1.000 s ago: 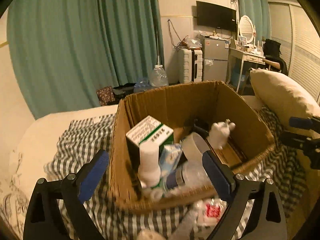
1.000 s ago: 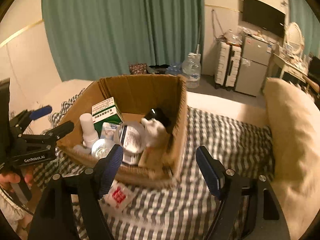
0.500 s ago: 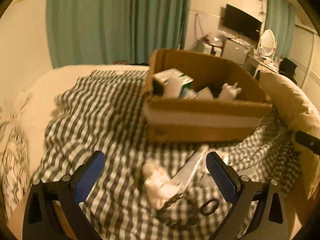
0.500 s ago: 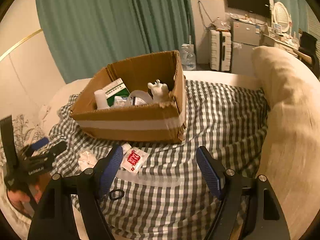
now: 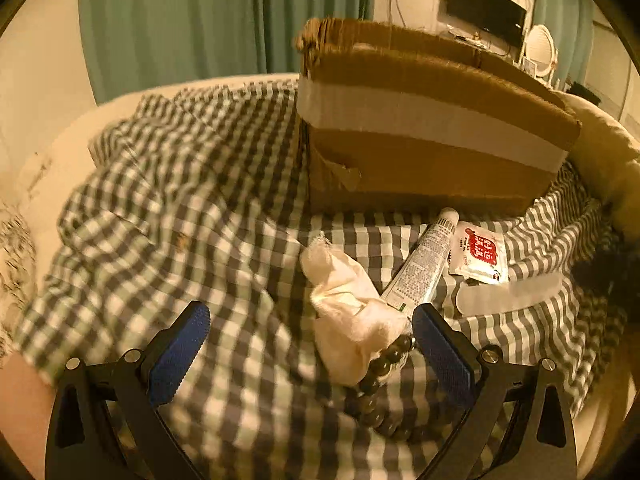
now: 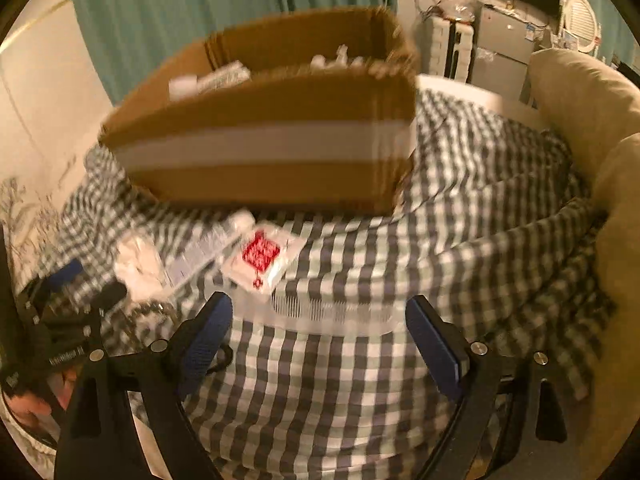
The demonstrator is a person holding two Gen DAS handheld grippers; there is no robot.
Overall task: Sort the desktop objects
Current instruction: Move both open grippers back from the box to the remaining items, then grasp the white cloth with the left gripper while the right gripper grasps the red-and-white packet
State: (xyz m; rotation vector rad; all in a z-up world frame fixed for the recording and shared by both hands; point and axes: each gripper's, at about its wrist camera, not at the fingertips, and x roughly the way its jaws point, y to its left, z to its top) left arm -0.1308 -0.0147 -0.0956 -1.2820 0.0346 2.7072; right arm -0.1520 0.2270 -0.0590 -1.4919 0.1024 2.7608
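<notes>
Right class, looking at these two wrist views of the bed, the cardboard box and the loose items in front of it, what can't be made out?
- Cardboard box contents: left wrist view, hidden by its near wall; right wrist view, motion-blurred.
- Bead bracelet: left wrist view, partly under the crumpled tissue and blurred.
- Red sachet print: right wrist view, blurred.
- Comb: right wrist view, blurred, outline unclear.

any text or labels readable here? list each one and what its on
Red label on the white packet: large white Chinese characters, too blurred to read with certainty.
Fine print and a barcode on the tube: too small to read.
White lettering on the left gripper's body: blurred, unreadable.
Items inside the cardboard box: motion-blurred, nothing legible.
</notes>
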